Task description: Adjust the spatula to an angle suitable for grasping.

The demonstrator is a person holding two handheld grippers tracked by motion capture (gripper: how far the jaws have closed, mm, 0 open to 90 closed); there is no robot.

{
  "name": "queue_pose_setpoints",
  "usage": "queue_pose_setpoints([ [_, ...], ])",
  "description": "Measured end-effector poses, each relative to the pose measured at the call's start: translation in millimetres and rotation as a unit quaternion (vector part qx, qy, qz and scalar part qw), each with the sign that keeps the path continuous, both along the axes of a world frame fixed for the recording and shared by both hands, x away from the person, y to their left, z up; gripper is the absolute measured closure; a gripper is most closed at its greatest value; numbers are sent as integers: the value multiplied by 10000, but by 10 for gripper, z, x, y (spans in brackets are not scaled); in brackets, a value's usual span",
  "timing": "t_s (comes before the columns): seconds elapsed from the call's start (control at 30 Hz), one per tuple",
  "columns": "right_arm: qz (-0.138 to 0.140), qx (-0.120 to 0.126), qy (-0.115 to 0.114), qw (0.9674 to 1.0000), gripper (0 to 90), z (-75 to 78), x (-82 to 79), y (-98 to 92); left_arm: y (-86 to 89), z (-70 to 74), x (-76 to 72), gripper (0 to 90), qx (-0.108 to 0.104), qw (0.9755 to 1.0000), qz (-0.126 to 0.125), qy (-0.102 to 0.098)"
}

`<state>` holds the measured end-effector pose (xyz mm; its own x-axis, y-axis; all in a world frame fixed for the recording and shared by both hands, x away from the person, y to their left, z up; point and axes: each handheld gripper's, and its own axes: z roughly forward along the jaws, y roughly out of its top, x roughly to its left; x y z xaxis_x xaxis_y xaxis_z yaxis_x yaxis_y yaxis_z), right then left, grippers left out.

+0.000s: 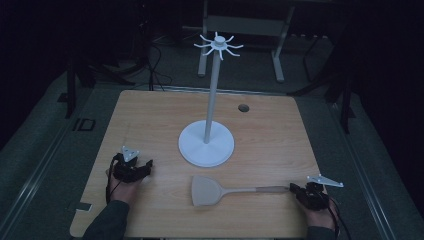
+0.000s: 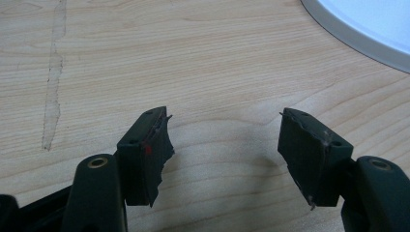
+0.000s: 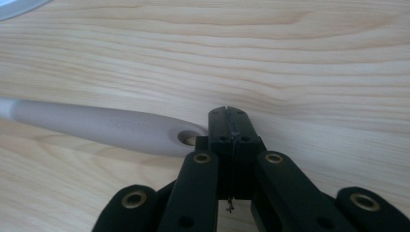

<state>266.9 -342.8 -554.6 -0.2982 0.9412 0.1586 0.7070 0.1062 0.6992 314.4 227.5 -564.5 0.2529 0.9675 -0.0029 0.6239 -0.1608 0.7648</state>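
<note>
A beige spatula (image 1: pixel 205 191) lies flat on the wooden table (image 1: pixel 150 115), blade to the left and handle pointing right. My right gripper (image 1: pixel 292 187) rests at the handle's tip. In the right gripper view its jaws (image 3: pixel 228 116) are shut together with nothing between them, right beside the hanging hole at the end of the handle (image 3: pixel 96 126). My left gripper (image 1: pixel 148 165) sits near the table's left side, open, with bare wood between its pads (image 2: pixel 225 140). A white hook stand (image 1: pixel 206 143) rises from the table's middle, its hooks (image 1: pixel 218 45) bare.
The stand's round base (image 2: pixel 367 24) lies ahead and to the right of the left gripper, and a sliver of the base (image 3: pixel 14 5) shows in the right gripper view. A small round hole (image 1: pixel 243 107) sits near the table's far edge. Desk legs and cables stand beyond.
</note>
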Motion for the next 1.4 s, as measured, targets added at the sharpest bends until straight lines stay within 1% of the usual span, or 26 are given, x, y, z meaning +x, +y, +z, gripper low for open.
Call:
queue_pose_setpoints([
  [0.17,73,-54,-69,9999,900,8,-10,231,-2,-3,2,357,7,10000,0,-4],
  [0.27,256,-99,-115,9996,900,17,-7,364,-3,1,-1,357,13,10000,-7,0],
  [0.33,299,-100,-126,9994,900,19,-7,437,-2,2,-1,357,6,10000,-7,-8],
  [0.43,359,-49,-139,9992,900,16,-4,517,-5,6,-3,358,3,10000,-20,-20],
  [0.47,359,-49,-139,9992,900,16,-4,517,-5,6,-3,358,3,10000,-20,-20],
  [0.5,456,-41,-150,9988,900,13,-1,583,-7,11,-7,358,1,10000,-23,-41],
  [0.57,479,-34,-148,9987,900,13,0,596,-8,18,-10,358,-1,10000,-21,-56],
  [0.6,545,9,-149,9984,900,7,6,633,-7,19,-11,359,-5,10000,-22,-61],
  [0.77,732,31,-152,9972,900,6,-2,736,3,36,-18,360,-31,10000,-25,-90],
  [0.8,732,31,-152,9972,900,6,-2,736,3,36,-18,361,-31,10000,-25,-90],
  [0.83,767,46,-150,9969,900,6,-5,759,6,38,-19,361,-48,9999,-18,-106],
  [0.87,844,120,-152,9962,900,1,-17,823,9,43,-21,361,-53,9999,-5,-111],
  [0.93,916,110,-176,9956,900,4,-31,888,13,51,-24,361,-72,9999,-15,-121],
  [1.03,1135,208,-195,9931,900,7,-44,1008,19,72,-35,366,-99,9998,-27,-166],
  [1.07,1191,206,-196,9925,900,8,-51,1060,19,72,-35,367,-99,9998,-27,-166],
  [1.1,1191,206,-196,9925,900,8,-51,1060,22,75,-38,367,-108,9998,-20,-186],
  [1.13,1286,63,-283,9913,900,19,-55,1148,30,78,-41,369,-125,9997,-15,-194],
  [1.17,1311,46,-338,9908,900,26,-49,1177,49,74,-42,368,-162,9997,13,-187],
  [1.3,1309,57,-362,9907,900,39,-24,1192,70,86,-45,369,-230,9995,35,-211],
  [1.37,1256,22,-384,9913,900,49,-11,1137,69,89,-46,369,-231,9995,8,-218],
  [1.4,1236,46,-416,9915,900,55,-7,1107,58,84,-39,368,-213,9996,-17,-194],
])
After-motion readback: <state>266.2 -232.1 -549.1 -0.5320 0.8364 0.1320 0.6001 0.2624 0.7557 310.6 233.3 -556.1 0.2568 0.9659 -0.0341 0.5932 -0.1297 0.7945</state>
